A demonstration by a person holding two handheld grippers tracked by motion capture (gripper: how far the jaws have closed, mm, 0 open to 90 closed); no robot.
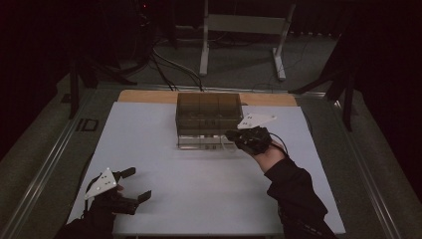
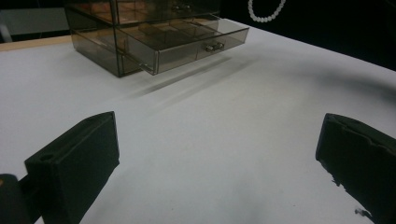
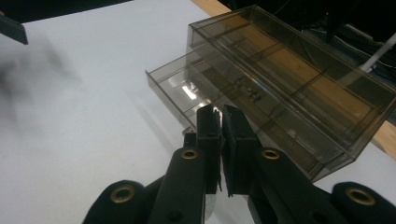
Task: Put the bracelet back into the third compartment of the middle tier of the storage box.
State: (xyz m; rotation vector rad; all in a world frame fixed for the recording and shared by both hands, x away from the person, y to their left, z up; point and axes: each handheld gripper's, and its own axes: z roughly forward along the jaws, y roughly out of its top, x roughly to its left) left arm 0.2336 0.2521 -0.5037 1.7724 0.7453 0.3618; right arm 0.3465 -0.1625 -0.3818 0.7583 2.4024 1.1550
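A smoky clear plastic drawer box [image 1: 209,118] stands on the white worktop [image 1: 199,194] near the middle of its far edge, with the wooden strip of the table just behind it. Its bottom drawer [image 1: 203,142] is pulled partway out toward the person, and in the left gripper view a small metal knob [image 2: 214,46] shows on the drawer's front. The right gripper [image 1: 234,135] sits at the right end of the open drawer's front, its jaws brought together with hardly a gap between them; in the right gripper view the tips lie right at the near corner of the drawer, and whether they pinch anything there cannot be told. The hand behind it comes from the near right part of the worktop, in a dark sleeve [image 1: 293,191]. The left gripper [image 1: 135,184] rests at the near left corner of the worktop, well apart from the box, its jaws standing wide apart with bare white surface between them.
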